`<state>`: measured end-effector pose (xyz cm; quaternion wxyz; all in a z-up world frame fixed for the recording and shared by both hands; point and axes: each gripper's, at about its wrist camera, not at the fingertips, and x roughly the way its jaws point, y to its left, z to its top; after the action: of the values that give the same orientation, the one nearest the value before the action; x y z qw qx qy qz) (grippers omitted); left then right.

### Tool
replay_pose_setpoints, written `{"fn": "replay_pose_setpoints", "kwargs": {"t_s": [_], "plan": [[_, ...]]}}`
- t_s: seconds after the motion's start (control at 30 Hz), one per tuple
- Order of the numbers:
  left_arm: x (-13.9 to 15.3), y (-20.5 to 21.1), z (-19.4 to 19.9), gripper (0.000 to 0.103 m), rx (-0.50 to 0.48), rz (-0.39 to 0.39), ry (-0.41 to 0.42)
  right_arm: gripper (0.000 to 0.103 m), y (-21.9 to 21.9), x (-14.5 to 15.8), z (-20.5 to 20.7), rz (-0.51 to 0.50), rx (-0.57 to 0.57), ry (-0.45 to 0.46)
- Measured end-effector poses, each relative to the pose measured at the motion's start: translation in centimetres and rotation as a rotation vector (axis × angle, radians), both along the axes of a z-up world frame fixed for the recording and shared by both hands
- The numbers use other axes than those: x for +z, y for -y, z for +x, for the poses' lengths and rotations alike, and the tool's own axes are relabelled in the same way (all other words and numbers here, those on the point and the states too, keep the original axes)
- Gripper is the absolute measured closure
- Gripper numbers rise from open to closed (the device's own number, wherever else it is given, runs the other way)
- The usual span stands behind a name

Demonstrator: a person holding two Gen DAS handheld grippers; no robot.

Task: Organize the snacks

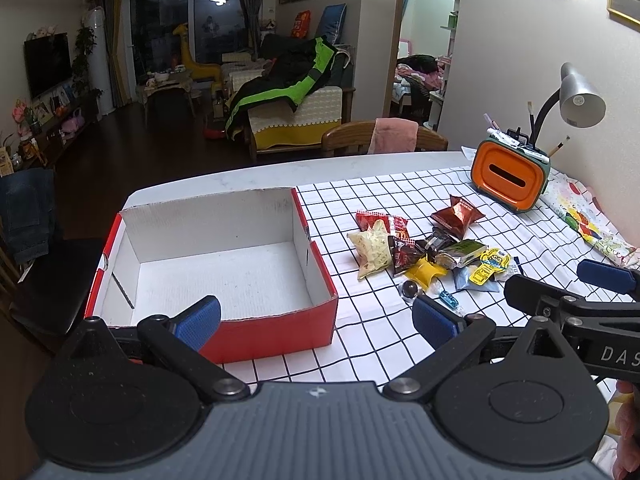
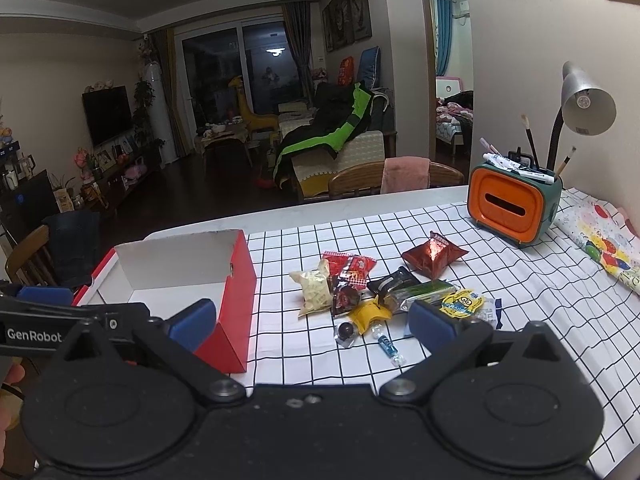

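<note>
Both your grippers — left gripper [image 1: 316, 318], right gripper [image 2: 312, 320] — gape empty, snack pile [image 1: 430, 254] just right of the red box [image 1: 276, 334].

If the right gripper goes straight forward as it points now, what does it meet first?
Probably the small snacks: the right gripper is open, and the round dark candy and yellow packet lie nearest ahead. Its height above the cloth is unclear.

I'm in a home's living-dining room. A sofa [image 2: 340, 152], a television [image 2: 107, 118] and a dining table [image 1: 360, 160] surround me.
</note>
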<state>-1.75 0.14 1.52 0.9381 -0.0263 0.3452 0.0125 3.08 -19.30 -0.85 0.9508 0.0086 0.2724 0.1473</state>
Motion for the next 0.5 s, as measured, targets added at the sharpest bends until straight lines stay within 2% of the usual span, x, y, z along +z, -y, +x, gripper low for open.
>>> {"fn": "replay_pose_setpoints", "kwargs": {"t_s": [0.5], "plan": [[0.04, -0.45, 0.24, 0.000, 0.004, -0.006, 0.003, 0.000, -0.18, -0.05, 0.02, -0.004, -0.004, -0.004]]}}
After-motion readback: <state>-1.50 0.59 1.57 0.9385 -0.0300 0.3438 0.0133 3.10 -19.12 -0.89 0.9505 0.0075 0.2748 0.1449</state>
